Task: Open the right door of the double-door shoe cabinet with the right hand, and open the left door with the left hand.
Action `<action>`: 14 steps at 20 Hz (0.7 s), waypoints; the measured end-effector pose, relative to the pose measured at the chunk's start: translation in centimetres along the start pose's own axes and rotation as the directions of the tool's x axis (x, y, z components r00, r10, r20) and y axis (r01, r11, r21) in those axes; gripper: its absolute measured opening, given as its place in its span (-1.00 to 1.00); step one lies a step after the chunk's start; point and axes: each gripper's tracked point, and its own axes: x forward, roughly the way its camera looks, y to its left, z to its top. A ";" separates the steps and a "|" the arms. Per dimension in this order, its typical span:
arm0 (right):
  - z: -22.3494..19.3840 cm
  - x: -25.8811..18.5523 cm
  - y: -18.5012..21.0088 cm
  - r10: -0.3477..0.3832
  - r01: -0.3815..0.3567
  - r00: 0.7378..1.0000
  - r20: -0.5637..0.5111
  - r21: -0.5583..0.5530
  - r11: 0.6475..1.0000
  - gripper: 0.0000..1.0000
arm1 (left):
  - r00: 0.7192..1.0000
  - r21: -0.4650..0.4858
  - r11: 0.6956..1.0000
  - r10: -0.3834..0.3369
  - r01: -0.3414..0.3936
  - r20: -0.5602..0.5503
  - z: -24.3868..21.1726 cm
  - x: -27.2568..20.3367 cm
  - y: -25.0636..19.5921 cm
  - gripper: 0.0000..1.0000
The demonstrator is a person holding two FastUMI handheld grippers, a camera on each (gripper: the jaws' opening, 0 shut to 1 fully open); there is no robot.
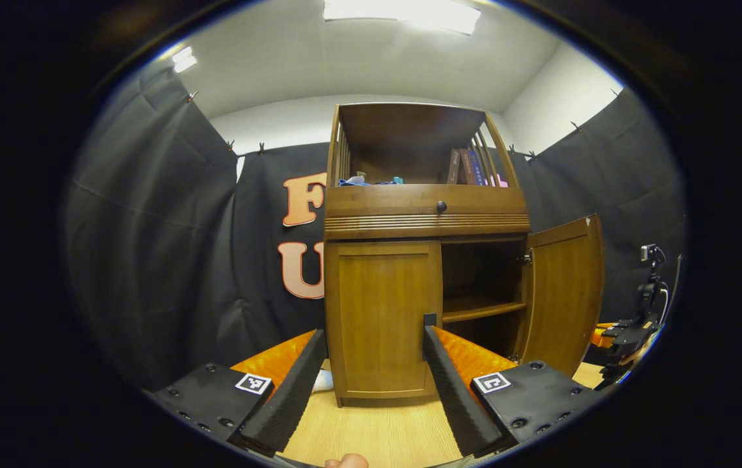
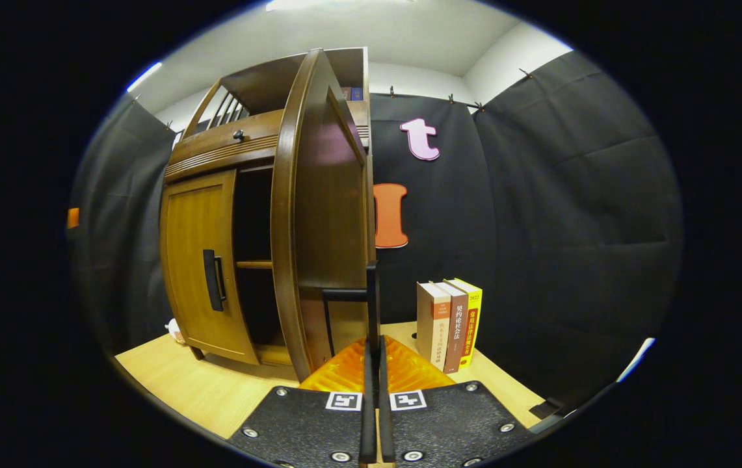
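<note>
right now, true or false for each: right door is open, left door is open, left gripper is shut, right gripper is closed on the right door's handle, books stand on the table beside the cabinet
1. The right door is open. True.
2. The left door is open. False: it is closed.
3. The left gripper is shut. False: its fingers stand wide apart, in front of the left door.
4. The right gripper is closed on the right door's handle. True.
5. Books stand on the table beside the cabinet. True.
</note>
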 end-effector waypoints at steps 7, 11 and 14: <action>0.1 -0.8 -3.2 0.037 -0.037 0.999 0.001 0.059 0.998 -0.87 | 1.000 -0.030 0.999 -0.023 0.023 0.003 0.0 1.5 -2.6 0.97; 1.6 -3.4 -6.8 -0.032 0.030 0.999 0.013 0.090 0.995 -0.93 | 0.999 -0.046 0.998 -0.036 0.036 0.012 -0.2 2.9 -4.1 0.97; 3.3 -5.8 -7.4 -0.026 0.021 0.999 0.039 0.141 0.990 -0.92 | 0.999 -0.036 0.999 -0.040 0.041 0.012 -0.8 4.6 -5.5 0.93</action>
